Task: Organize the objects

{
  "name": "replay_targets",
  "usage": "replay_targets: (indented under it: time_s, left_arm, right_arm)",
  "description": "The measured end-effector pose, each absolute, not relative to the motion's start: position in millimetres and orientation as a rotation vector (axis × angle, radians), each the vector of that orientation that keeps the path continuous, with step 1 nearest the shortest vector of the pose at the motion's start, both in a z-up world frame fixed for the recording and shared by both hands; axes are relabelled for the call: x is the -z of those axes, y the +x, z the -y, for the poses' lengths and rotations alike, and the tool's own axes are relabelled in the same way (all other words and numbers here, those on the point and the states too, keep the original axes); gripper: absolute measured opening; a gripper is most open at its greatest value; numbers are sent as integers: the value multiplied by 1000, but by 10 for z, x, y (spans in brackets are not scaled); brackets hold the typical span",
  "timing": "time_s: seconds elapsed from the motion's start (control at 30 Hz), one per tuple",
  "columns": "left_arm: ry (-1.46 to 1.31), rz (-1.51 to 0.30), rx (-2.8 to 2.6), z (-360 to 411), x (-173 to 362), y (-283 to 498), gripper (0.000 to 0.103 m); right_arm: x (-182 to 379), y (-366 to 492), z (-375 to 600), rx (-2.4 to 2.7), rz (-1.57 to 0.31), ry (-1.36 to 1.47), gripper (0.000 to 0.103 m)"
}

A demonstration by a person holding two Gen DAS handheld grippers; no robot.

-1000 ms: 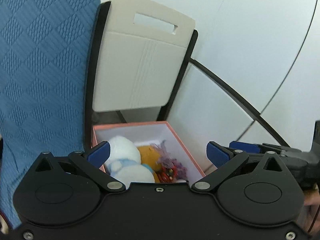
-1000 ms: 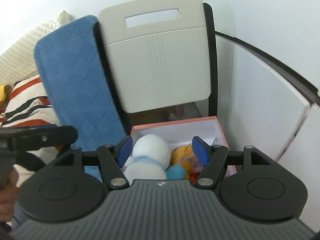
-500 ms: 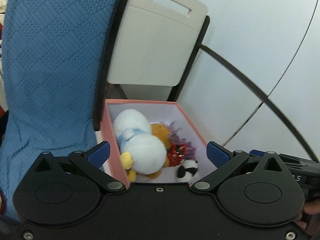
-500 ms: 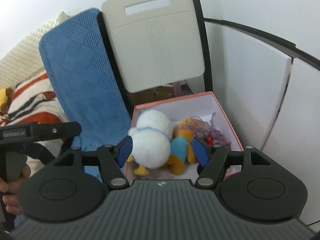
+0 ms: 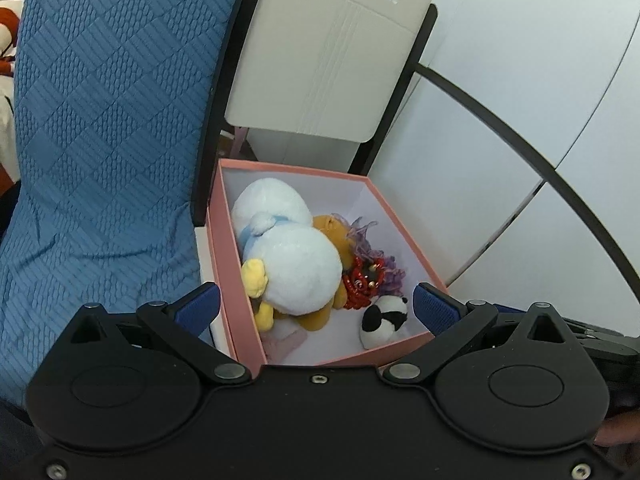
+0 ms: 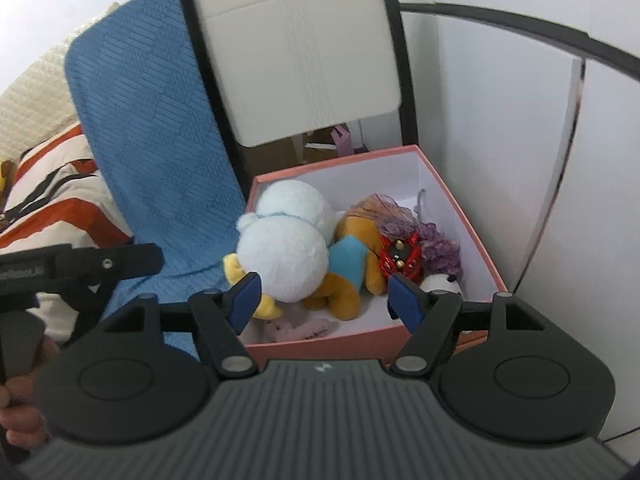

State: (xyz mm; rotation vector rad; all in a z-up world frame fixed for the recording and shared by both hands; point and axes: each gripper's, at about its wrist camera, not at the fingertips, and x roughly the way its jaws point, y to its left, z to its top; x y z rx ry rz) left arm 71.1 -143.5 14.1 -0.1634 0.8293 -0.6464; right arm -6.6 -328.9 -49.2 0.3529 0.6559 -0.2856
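Note:
A pink box (image 5: 224,240) (image 6: 460,208) stands open, white inside, holding soft toys. A white plush duck (image 5: 296,264) (image 6: 284,256) lies on its left side, an orange bear (image 5: 328,224) (image 6: 352,256) beside it. Toward the right lie a red toy (image 5: 362,278) (image 6: 400,258), purple fluff (image 5: 384,264) (image 6: 436,240) and a small panda (image 5: 382,320) (image 6: 440,282). My left gripper (image 5: 316,306) hangs open above the box's near edge, empty. My right gripper (image 6: 324,296) hovers over the near edge too; its jaws are opening with nothing between them.
A blue quilted blanket (image 5: 100,140) (image 6: 160,120) drapes down left of the box. A beige chair back (image 5: 332,60) (image 6: 304,60) rises behind it. White panels (image 5: 520,120) close the right side. Striped bedding (image 6: 48,192) lies far left. A small pink plush (image 6: 296,326) rests on the box floor.
Both grippers have sunk toward the box and tipped down, so its whole inside and the near toys now show. The toys have not moved.

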Motion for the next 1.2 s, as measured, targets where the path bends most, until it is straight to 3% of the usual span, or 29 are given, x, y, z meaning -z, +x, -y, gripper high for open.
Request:
replay_targets:
  time_s: [0.07, 0.1, 0.17, 1.2]
  left_arm:
    - [-168, -834, 636, 1424, -123, 710, 103]
    - [-171, -840, 631, 1417, -108, 711, 103]
    - [-175, -843, 628, 1405, -91, 713, 103]
    - [-167, -831, 611, 1420, -81, 679, 103]
  right_arm:
    - [545, -57, 3327, 273, -659, 389, 74]
    - [563, -52, 3337, 273, -659, 398, 87]
    - [586, -47, 3358, 277, -647, 411, 97]
    - [695, 14, 3359, 266, -684, 430, 97]
